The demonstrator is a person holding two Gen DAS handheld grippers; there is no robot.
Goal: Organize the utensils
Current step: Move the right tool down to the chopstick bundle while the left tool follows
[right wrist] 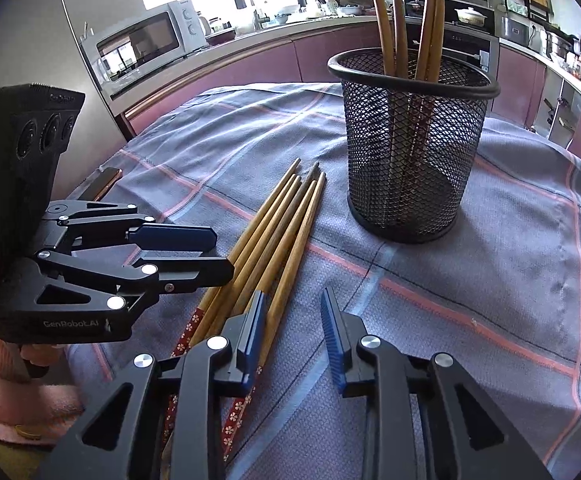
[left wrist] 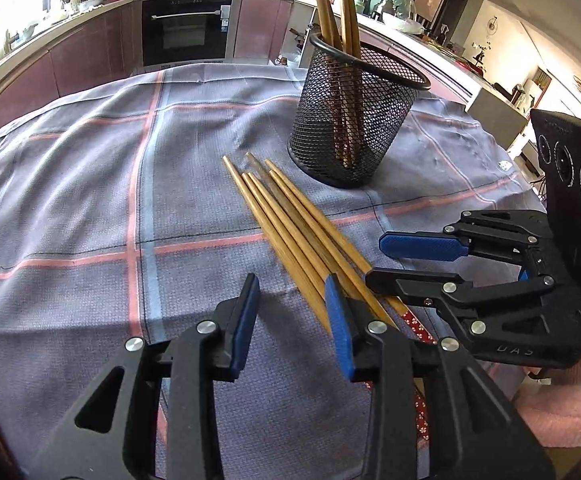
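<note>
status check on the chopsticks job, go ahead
Left gripper and right gripper both open, empty. Loose chopsticks on the cloth, several already in mesh holder. Nothing blocking the holder.

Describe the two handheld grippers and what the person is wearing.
The left gripper and the right gripper match: black linkage arms with silver pivot pins and flat blue textured finger pads. Each carries a black upright block with three round lenses. White lettering "GenRobot.AI" marks the left body. No cables show. A fuzzy pink sleeve shows behind each.
</note>
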